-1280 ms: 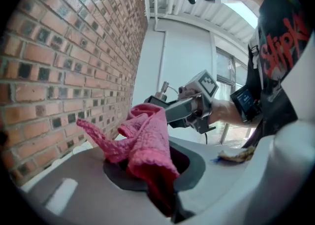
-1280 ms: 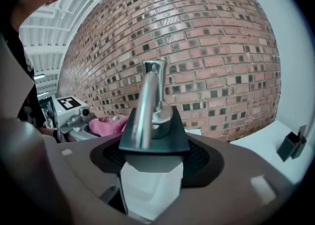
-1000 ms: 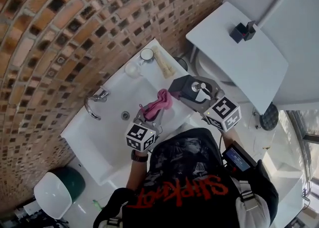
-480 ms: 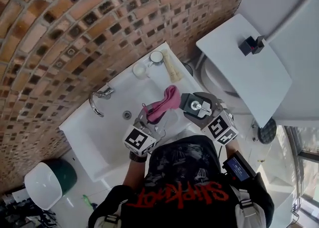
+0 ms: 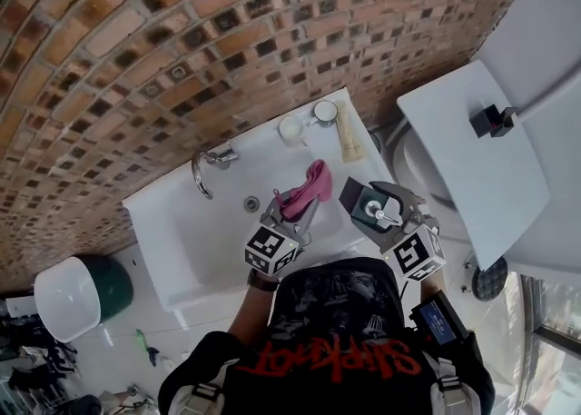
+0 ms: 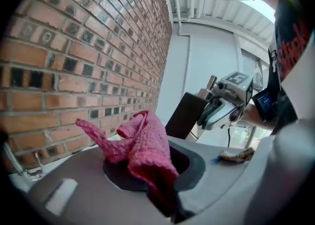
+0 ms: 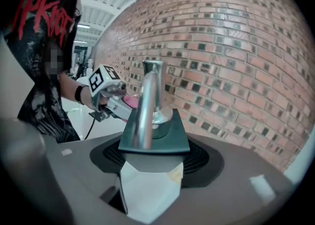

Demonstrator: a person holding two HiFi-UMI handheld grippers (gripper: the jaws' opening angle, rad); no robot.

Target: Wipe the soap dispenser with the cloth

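The left gripper's [image 6: 165, 189] jaws are pinched together on one end of the pink cloth [image 6: 142, 145], which stands up from them in a crumpled bunch with a loose corner reaching toward the brick wall [image 6: 88, 47]. The right gripper's [image 7: 150, 179] jaws stand wide apart and clamp the pale lower body of the soap dispenser [image 7: 152, 138] from both sides, so that its dark square top and chrome pump spout rise above them. In the head view both grippers are held in the air above the front of the white sink [image 5: 182, 232], the left gripper [image 5: 295, 209] with the cloth [image 5: 310, 186] to the left and the right gripper [image 5: 386, 215] with the soap dispenser [image 5: 361, 201] to the right, the two things near each other with a narrow gap between them. Behind them a chrome faucet [image 5: 207, 171] curves over the basin, and two small cups [image 5: 292, 129] stand at the sink's back corner against the wall.
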